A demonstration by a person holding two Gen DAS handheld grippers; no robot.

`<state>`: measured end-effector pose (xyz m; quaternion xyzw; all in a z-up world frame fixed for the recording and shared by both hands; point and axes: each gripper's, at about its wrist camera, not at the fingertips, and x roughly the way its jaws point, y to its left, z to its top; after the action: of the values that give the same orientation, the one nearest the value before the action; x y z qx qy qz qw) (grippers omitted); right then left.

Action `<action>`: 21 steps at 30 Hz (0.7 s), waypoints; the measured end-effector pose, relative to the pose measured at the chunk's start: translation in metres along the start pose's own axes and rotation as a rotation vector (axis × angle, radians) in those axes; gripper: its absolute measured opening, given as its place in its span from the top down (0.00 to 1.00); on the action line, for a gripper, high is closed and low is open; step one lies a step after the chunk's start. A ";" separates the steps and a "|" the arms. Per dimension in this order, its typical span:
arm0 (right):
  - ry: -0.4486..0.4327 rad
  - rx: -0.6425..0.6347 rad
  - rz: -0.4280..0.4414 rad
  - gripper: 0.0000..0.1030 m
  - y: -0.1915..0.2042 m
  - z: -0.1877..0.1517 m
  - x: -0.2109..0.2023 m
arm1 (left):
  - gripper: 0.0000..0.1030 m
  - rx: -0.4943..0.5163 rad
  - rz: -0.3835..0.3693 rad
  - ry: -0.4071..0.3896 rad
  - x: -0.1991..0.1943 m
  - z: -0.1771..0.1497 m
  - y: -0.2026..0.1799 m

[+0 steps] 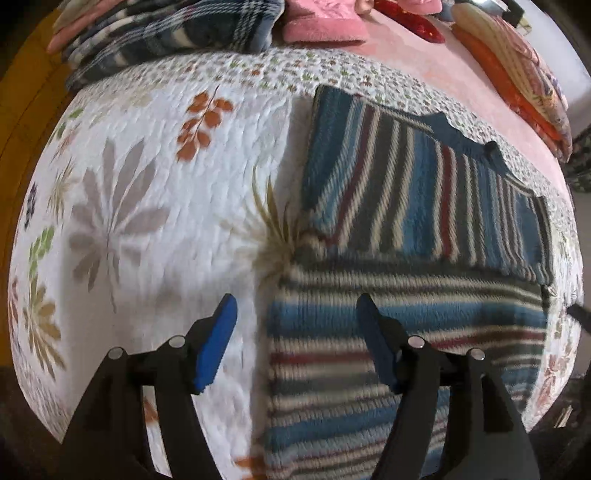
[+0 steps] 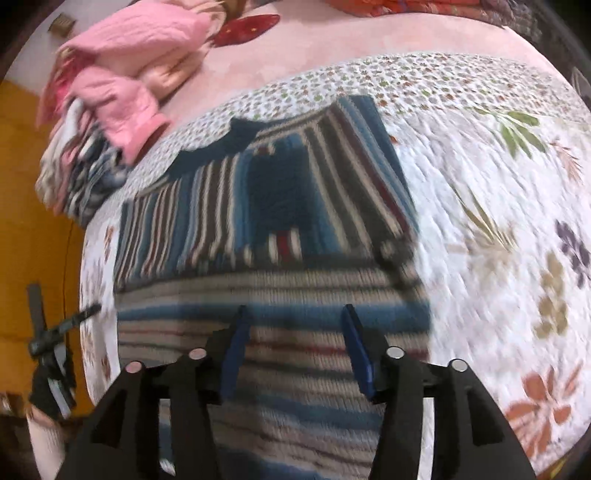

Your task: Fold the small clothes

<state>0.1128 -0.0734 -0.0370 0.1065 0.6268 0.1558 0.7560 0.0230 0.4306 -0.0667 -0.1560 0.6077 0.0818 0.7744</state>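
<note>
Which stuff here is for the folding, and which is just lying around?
For the folding:
striped sweater
left gripper, jaws open
right gripper, jaws open

Just lying around:
pink garment
plaid blanket
red item
floral quilt underneath

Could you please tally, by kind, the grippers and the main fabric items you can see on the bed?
Grippers: 2, left gripper and right gripper
Striped sweater: 1
Floral quilt: 1
Pink garment: 1
Plaid blanket: 1
Total: 6
</note>
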 end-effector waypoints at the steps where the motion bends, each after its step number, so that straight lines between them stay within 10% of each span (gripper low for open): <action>1: 0.003 -0.012 -0.001 0.40 -0.003 -0.014 -0.008 | 0.34 -0.010 -0.008 0.009 -0.004 -0.009 0.000; 12: 0.065 0.016 -0.019 0.39 -0.047 -0.136 -0.015 | 0.32 -0.090 0.007 0.096 -0.019 -0.152 0.008; 21: 0.182 0.127 0.010 0.39 -0.069 -0.189 0.003 | 0.28 -0.069 0.081 0.192 0.004 -0.191 0.018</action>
<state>-0.0655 -0.1426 -0.1007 0.1427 0.7008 0.1288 0.6869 -0.1571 0.3820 -0.1137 -0.1648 0.6817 0.1185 0.7029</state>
